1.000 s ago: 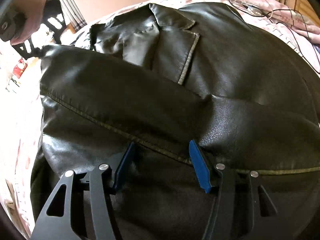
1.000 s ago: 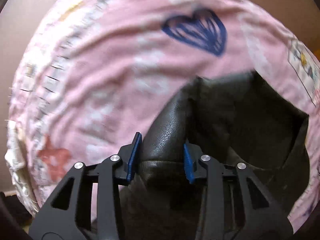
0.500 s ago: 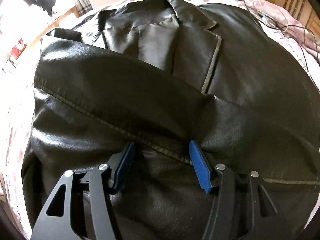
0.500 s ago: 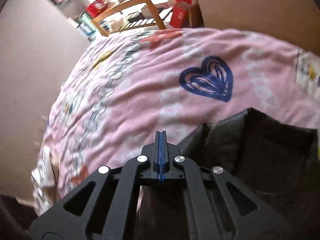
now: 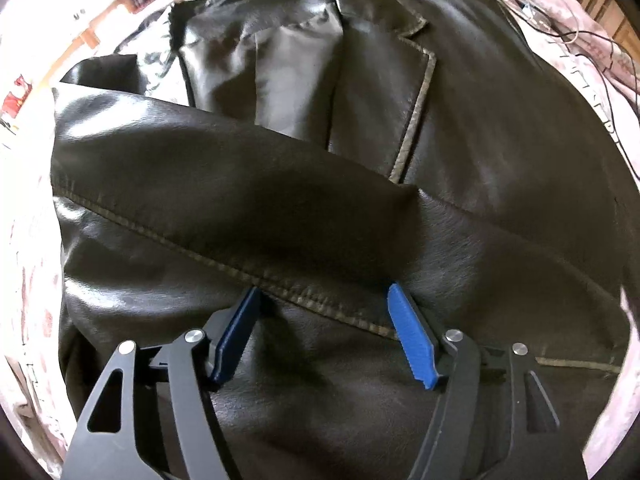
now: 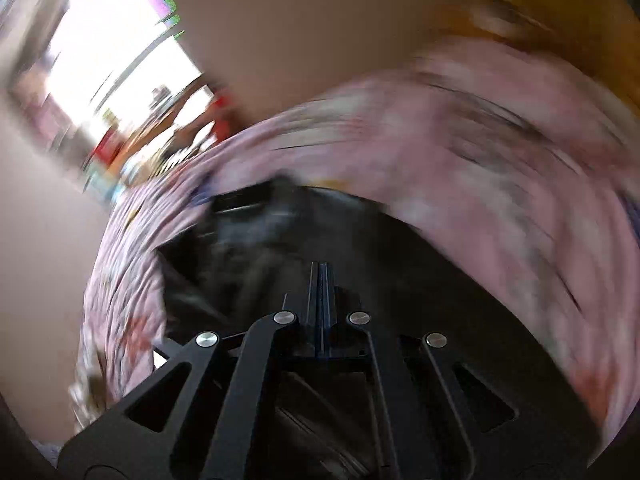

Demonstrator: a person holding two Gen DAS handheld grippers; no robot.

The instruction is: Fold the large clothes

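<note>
A dark brown leather jacket (image 5: pixel 360 184) lies spread on a pink patterned bedspread (image 5: pixel 28 280), lapel and lining showing at the top, one sleeve folded across the body. My left gripper (image 5: pixel 324 300) is open, its blue pads (image 5: pixel 412 340) just above the stitched sleeve seam, holding nothing. In the right wrist view, heavily blurred, my right gripper (image 6: pixel 320 276) has its jaws pressed together with nothing visible between them, above the dark jacket (image 6: pixel 400 280) and the bedspread (image 6: pixel 500 168).
Black and white cables (image 5: pixel 580 36) lie on the bedding at the upper right of the left wrist view. A wooden table with red items (image 6: pixel 160 136) and a bright window (image 6: pixel 112 52) stand beyond the bed. A beige wall (image 6: pixel 320 20) is behind.
My right gripper let go of the sleeve end, shut empty, and swung upward fast. My left gripper stayed open and the view shifted slightly over the jacket.
</note>
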